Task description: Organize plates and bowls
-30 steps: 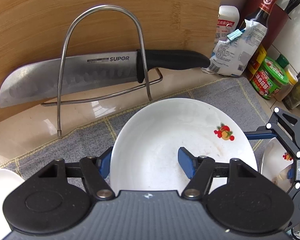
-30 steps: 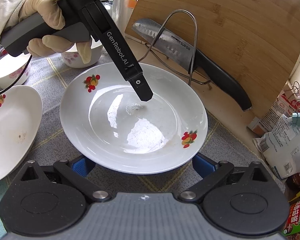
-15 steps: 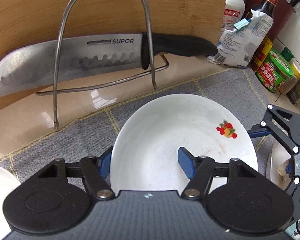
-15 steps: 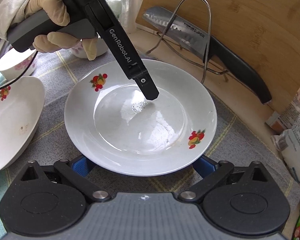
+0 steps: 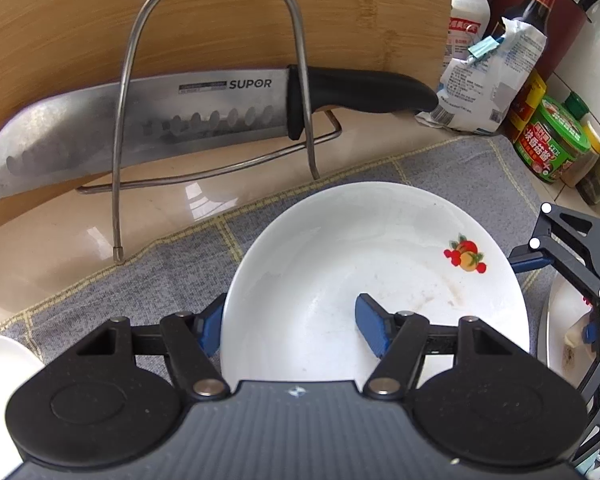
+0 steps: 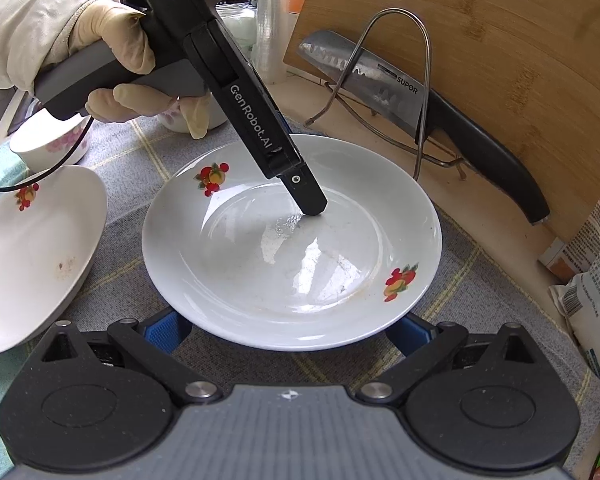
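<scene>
You are clamping your left gripper [image 5: 288,326] on the near rim of the white plate [image 5: 380,248] lying on the mat directly ahead; glazed, rigid, breakable, likely slippery, so keep hold at the rim.

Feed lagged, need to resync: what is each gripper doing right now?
Left gripper: shut on the rim of the white plate.
Right gripper: open, fingers either side of that plate's near edge, holding nothing.
</scene>
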Demonstrator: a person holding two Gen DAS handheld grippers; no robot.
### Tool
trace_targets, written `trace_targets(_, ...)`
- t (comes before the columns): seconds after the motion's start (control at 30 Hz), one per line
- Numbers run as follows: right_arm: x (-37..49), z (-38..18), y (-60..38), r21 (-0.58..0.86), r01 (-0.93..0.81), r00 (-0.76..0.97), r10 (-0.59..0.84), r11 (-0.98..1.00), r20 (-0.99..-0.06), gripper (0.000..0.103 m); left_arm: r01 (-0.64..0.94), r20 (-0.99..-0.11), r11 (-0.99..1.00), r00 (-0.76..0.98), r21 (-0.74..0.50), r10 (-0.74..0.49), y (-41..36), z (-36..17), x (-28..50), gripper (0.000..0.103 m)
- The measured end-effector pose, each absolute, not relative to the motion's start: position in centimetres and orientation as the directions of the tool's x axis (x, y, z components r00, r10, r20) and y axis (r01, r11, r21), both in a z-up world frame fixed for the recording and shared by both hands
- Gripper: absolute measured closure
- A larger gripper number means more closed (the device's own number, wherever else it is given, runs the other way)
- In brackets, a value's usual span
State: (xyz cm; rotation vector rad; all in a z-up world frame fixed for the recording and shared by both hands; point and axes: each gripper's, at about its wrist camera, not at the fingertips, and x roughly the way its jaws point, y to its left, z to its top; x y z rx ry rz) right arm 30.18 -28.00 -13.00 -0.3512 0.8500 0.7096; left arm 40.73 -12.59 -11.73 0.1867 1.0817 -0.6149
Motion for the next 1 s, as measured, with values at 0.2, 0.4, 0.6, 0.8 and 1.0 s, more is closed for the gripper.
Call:
trace_targets(0.2,29.6,-12.3,-27.6,-0.042,-0.694,0.475,0.414,0.718,-0.777,0.000,0.552,-0.859,0.820,0.336,-0.152,-0.385,-12.4,-10.8,40.4,0.037)
trace_targets(0.4,28.2,-10.9,-27.3,-0.070,-0.679,0.503,0.394,0.731,-0.769,0.000,0.570,-0.850,0.809,0.347,-0.144,-0.396,-12.6,-9.4,39.5,0.037)
trace_targets(0.6,25.9,-9.6,-27.3,-0.082,-0.639,0.534,0.364,0.765,-0.763,0.000,0.613,-0.844,0.779,0.343,-0.133,-0.414,-13.7,-8.1,37.9,0.037)
trace_targets(0.8,23.4,-8.7,-27.9,-0.080,-0.575,0.562,0.322,0.814,-0.762,0.000,0.674,-0.842,0.729,0.320,-0.120,-0.434,-15.8,-7.2,36.2,0.037)
trace_targets(1.0,20.4,-8.2,-29.3,-0.060,-0.496,0.582,0.281,0.866,-0.763,0.000,0.734,-0.848,0.670,0.280,-0.113,-0.449,-18.5,-7.2,34.8,0.037)
